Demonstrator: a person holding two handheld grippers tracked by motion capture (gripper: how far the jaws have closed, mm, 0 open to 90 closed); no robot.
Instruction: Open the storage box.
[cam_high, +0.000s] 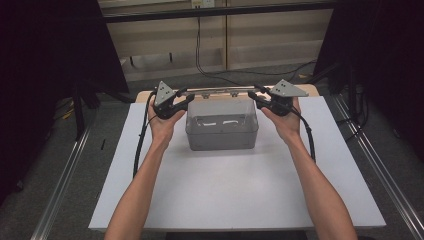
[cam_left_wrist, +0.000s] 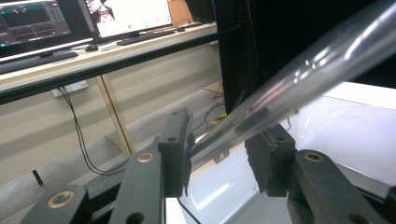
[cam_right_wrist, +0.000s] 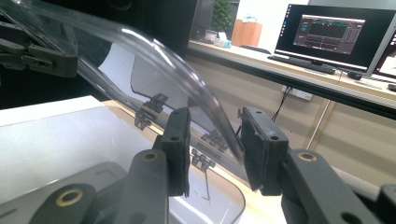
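A clear plastic box (cam_high: 221, 131) stands at the far middle of the white table (cam_high: 225, 195). Its clear hinged lid (cam_high: 220, 91) is swung up along the back rim. My left gripper (cam_high: 190, 98) holds the lid's left end and my right gripper (cam_high: 252, 96) its right end. In the left gripper view the lid's edge (cam_left_wrist: 303, 60) runs down between the jaws of the left gripper (cam_left_wrist: 219, 140) and meets both pads. In the right gripper view the lid's rounded corner (cam_right_wrist: 154, 51) passes between the jaws of the right gripper (cam_right_wrist: 215, 140), close to the right pad; the left gripper (cam_right_wrist: 42, 51) holds the far end.
Black curtains (cam_high: 50, 50) hang on both sides of the table. Beyond it stands a wooden desk (cam_right_wrist: 327, 79) with monitors (cam_right_wrist: 334, 32), and cables (cam_high: 210, 70) lie on the floor. Metal rails (cam_high: 65, 185) run along the floor beside the table.
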